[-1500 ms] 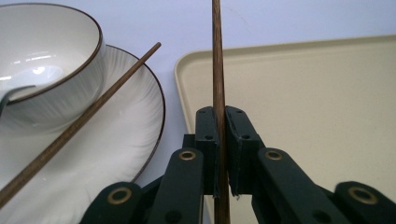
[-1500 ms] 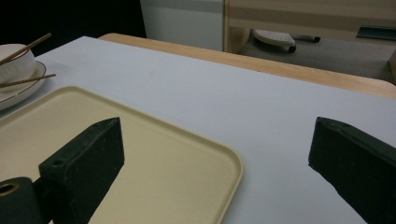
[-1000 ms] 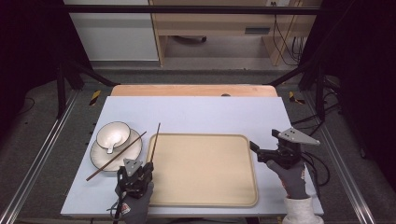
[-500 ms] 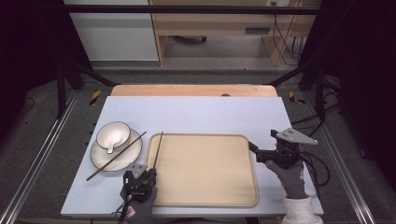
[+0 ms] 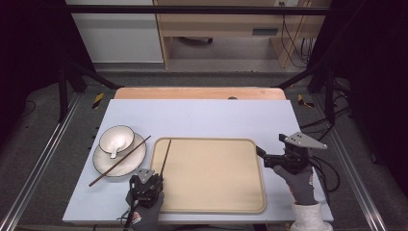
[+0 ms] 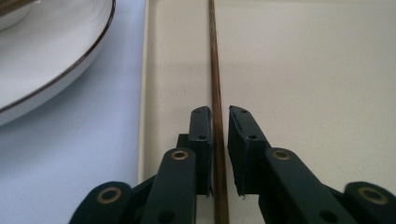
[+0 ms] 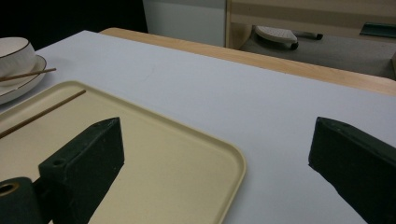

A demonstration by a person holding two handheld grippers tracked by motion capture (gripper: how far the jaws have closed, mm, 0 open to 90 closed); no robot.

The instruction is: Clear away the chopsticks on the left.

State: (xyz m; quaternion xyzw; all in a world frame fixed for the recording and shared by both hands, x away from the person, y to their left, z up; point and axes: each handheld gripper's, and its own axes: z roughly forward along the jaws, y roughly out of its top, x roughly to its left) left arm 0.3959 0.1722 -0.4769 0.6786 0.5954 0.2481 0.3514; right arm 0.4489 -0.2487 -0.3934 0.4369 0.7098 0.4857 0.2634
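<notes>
A brown chopstick [image 5: 165,156] lies along the left edge of the beige tray [image 5: 211,202], its far tip near the tray's far-left corner. In the left gripper view the chopstick [image 6: 216,93] runs straight up between the jaws of the left gripper [image 6: 219,126], which stand narrowly parted on either side of it; the left jaw seems to touch the stick, the right one shows a thin gap, so a firm grip cannot be told. In the high view the left gripper [image 5: 146,182] sits at the tray's near-left corner.

Left of the tray, a white plate [image 5: 106,166] with a dark rim carries a small white bowl [image 5: 117,138] holding a spoon [image 5: 114,151], and a second chopstick [image 5: 120,160] lies slantwise across the plate.

The right gripper [image 5: 262,155] hovers at the tray's right edge, jaws wide apart with nothing between them.

No writing can be read.

Compared with a second ago, the left gripper has slid back along the chopstick toward the near tabletop [image 5: 192,115] edge; the right gripper has hardly shifted.
</notes>
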